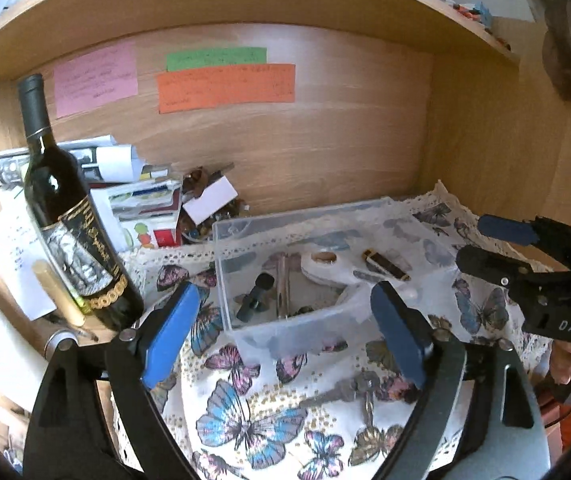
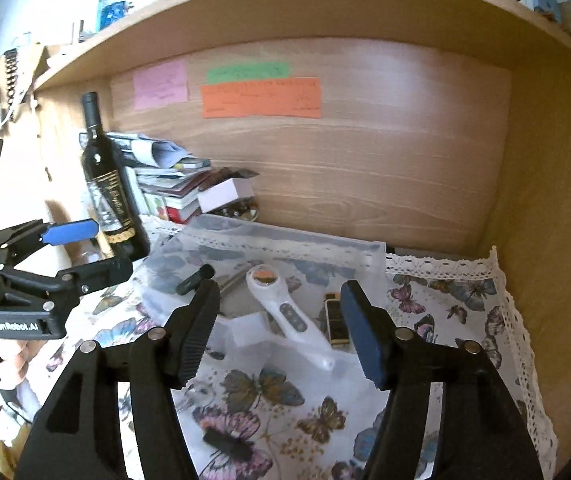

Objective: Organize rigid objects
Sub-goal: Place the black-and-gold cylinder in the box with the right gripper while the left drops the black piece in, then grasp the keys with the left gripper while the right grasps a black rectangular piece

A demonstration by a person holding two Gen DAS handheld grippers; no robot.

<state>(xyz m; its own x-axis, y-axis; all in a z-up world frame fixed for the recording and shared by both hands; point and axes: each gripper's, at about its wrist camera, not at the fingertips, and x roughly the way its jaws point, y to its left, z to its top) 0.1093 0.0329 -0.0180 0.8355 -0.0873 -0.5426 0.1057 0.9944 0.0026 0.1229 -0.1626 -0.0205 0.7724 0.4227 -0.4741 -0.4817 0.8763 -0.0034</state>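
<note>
The clear plastic bin (image 1: 305,280) is the collection point. It stands on the butterfly tablecloth (image 1: 245,420), directly ahead of both pairs of jaws. Inside it, seen from the right wrist view, lie a white handheld device (image 2: 285,312) ahead and between the jaws, a small black-and-gold case (image 2: 335,326) just inside the right-hand jaw, and a black cylindrical piece (image 2: 193,278) beyond the left-hand jaw tip. A slim metal item lies near the cylinder; its type cannot be determined.

Objects outside the bin: a dark flat piece (image 2: 225,446) lies on the cloth below the right gripper (image 2: 281,334), between its jaws. In the left wrist view, a key-like metal object (image 1: 349,394) lies on the cloth just inside the right-hand jaw of the left gripper (image 1: 285,332).

Both grippers have jaws set wide apart and hold nothing.

Probable current step: pick up a loose item and transfer it to the bin. Procedure:
1. Lower the gripper until the jaw tips straddle the item.
2. Flat items sit low on soft cloth; keep the tips just off the fabric to avoid pinching it.
3. Close across the narrow dimension.
4. Lift clear of the bin wall before release.

A wine bottle (image 1: 65,216) stands outboard of the left jaw. Keep lateral motion away from it.
</note>
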